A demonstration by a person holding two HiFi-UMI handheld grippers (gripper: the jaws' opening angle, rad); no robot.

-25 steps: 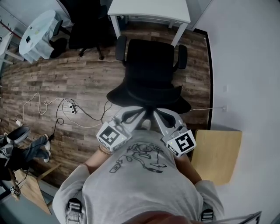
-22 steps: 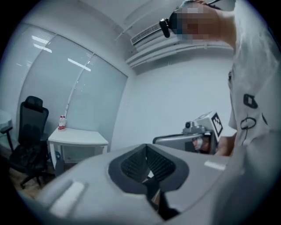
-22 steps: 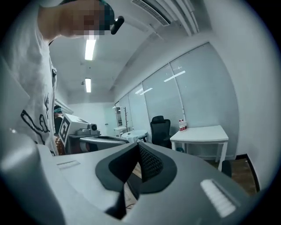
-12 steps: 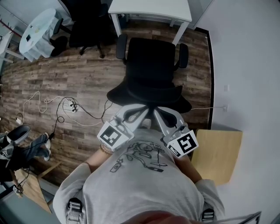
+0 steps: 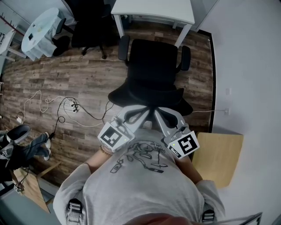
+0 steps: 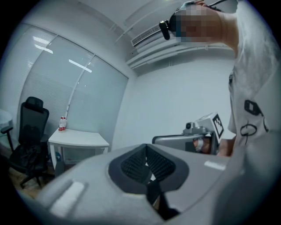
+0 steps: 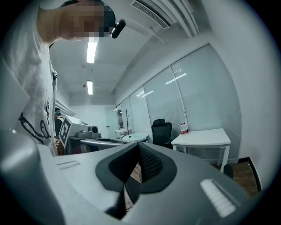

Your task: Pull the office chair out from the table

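The black office chair (image 5: 153, 74) stands on the wood floor, its seat out from under the white table (image 5: 153, 9), with its backrest toward me. My left gripper (image 5: 141, 115) and right gripper (image 5: 159, 115) are held close to my chest, and their tips converge just behind the top edge of the backrest. Whether they touch it I cannot tell. In the left gripper view the left gripper (image 6: 147, 163) has its black pads pressed together with nothing between. The right gripper (image 7: 137, 166) is likewise shut and empty. The table (image 6: 77, 138) (image 7: 202, 137) shows in both gripper views.
A second black chair (image 5: 90, 22) stands behind a round white table (image 5: 39, 26) at the far left. Cables (image 5: 66, 107) trail over the floor on the left. A light wooden box (image 5: 217, 156) sits by the white wall on the right. Someone's shoes (image 5: 17, 134) are at the left edge.
The chair and table sit a touch lower in the head view. Both grippers stay shut near my chest.
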